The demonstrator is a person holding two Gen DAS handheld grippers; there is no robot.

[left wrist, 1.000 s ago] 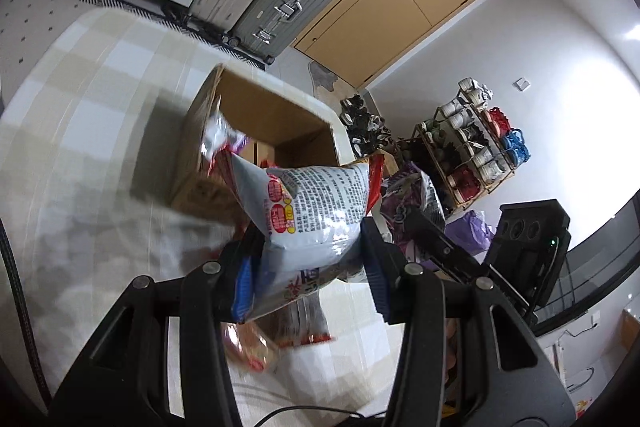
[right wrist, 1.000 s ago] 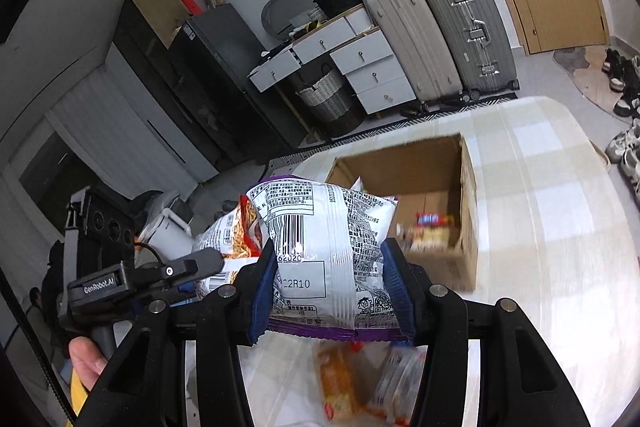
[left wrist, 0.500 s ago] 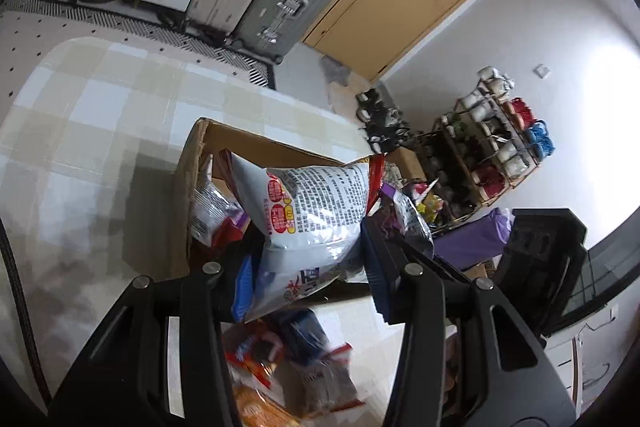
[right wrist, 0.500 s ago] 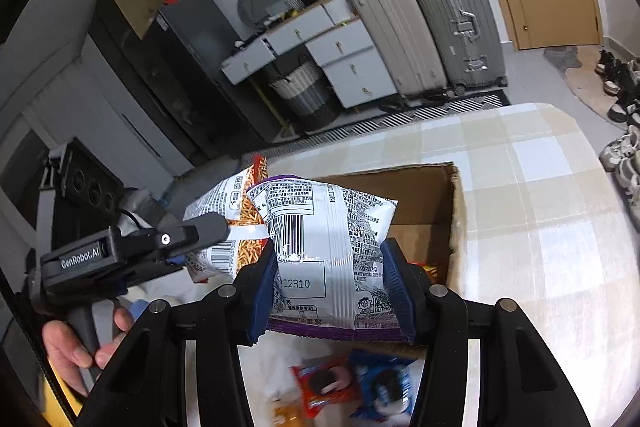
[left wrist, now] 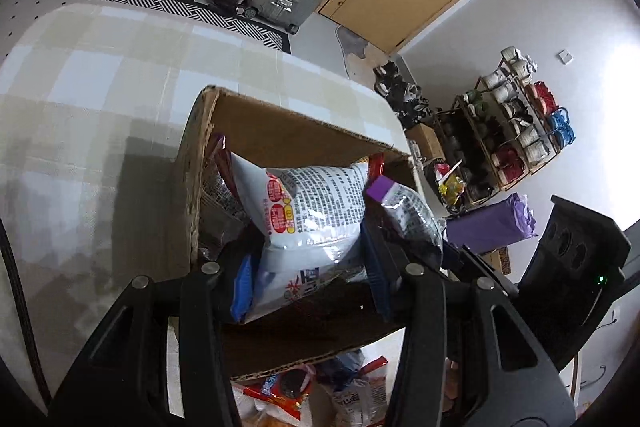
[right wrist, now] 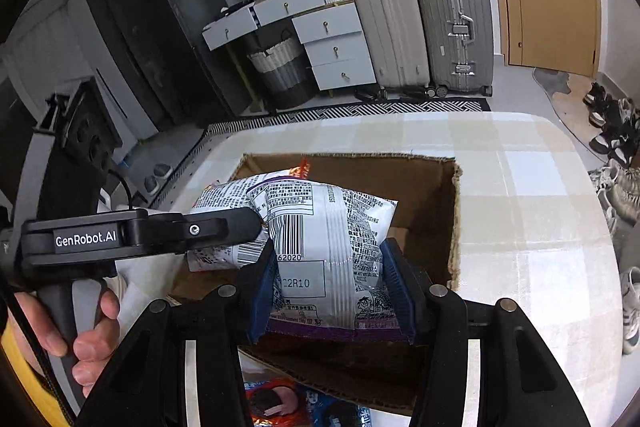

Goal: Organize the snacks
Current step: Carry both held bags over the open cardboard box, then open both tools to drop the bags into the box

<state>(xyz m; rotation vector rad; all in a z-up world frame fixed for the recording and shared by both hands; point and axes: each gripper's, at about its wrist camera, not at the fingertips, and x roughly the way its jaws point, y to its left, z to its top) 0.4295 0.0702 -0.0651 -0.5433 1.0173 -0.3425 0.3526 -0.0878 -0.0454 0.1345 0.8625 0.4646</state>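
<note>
An open cardboard box (left wrist: 188,195) (right wrist: 452,223) stands on the checked tablecloth. My left gripper (left wrist: 308,267) is shut on a white snack bag with red labels (left wrist: 316,215) and holds it over the box's opening. My right gripper (right wrist: 328,287) is shut on a white and purple snack bag with a barcode (right wrist: 328,239), also over the box. The two bags are side by side; the purple bag (left wrist: 408,207) shows at the right of the left wrist view, and the left gripper (right wrist: 240,227) with its bag at the left of the right wrist view.
Several loose snack packets (left wrist: 288,391) (right wrist: 280,403) lie on the table in front of the box. Suitcases (right wrist: 420,27) and white drawers (right wrist: 332,43) stand beyond the table. A shoe rack (left wrist: 512,123) is at the right. The checked tablecloth (right wrist: 532,227) extends right of the box.
Both grippers have moved forward with their bags, from in front of the box to over its opening. The loose packets have slid toward the bottom of both views.
</note>
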